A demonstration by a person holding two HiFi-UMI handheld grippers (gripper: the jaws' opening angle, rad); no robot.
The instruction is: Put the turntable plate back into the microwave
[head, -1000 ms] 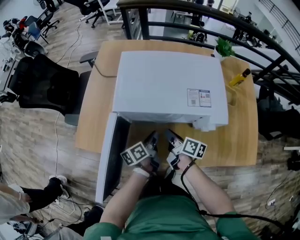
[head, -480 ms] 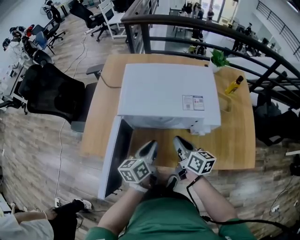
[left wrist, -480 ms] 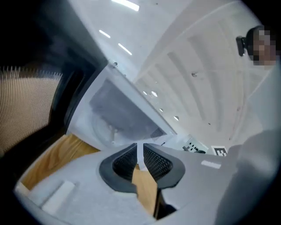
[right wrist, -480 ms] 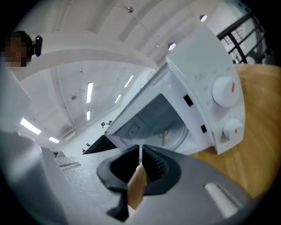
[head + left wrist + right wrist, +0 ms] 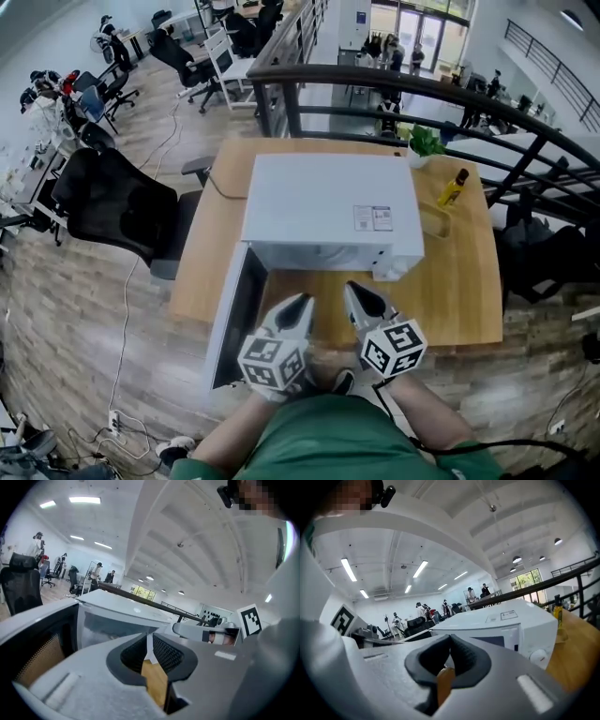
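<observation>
The white microwave (image 5: 328,206) stands on the wooden table (image 5: 459,291) with its door (image 5: 234,314) swung open to the left. No turntable plate shows in any view. My left gripper (image 5: 298,307) and right gripper (image 5: 356,295) hover side by side over the table's front edge, pointing at the microwave's front. In the left gripper view the jaws (image 5: 148,637) meet at the tips with nothing between them, facing the microwave cavity (image 5: 108,625). In the right gripper view the jaws (image 5: 450,638) are likewise shut and empty, with the microwave (image 5: 506,620) ahead to the right.
A yellow bottle (image 5: 452,187) and a small green plant (image 5: 424,141) stand at the table's back right. A black office chair (image 5: 112,211) sits left of the table. A dark railing (image 5: 394,80) runs behind it.
Both grippers have drawn back from the microwave's opening, risen and rolled, so their marker cubes now face the head camera. The head view has lifted and takes in more of the room.
</observation>
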